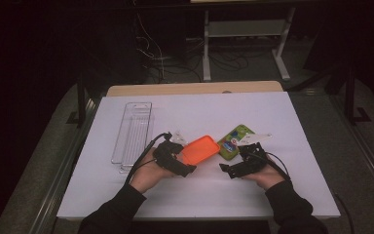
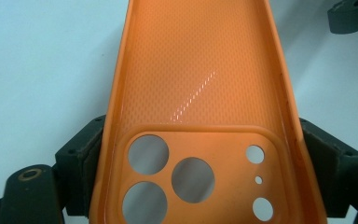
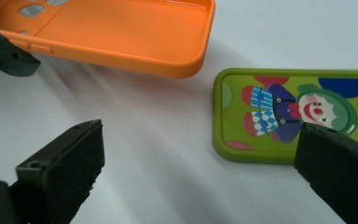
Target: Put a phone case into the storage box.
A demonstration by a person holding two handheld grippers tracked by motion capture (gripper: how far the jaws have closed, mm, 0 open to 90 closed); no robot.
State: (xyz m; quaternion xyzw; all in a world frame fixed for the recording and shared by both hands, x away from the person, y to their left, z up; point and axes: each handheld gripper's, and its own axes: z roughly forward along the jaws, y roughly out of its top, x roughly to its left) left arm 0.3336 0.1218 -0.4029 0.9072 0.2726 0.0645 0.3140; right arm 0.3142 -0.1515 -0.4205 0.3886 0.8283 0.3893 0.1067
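- Two grippers at a white table (image 1: 126, 195), high view: the left gripper (image 1: 187, 163) holds an orange phone case (image 1: 200, 149) by its near end, near mid-table; the right gripper (image 1: 226, 168) lies just right of it, beside a green phone case (image 1: 233, 141). A clear tray (image 1: 132, 136) rests well to the left.
- Left gripper view: the jaws are clamped across the orange phone case (image 2: 196, 93) at its camera end, one pad on each side wall. Its inside is finely textured and glossy, with three large round lens holes and smaller ones. Judged light, thin-walled and flexible; the side walls would bow under hard pressure, so the stiffer camera end suits gripping.
- Right gripper view: the jaws stand wide apart, holding nothing. The orange phone case (image 3: 135, 32) appears raised above the table; the green phone case (image 3: 289, 112), printed with a clown, lies flat.
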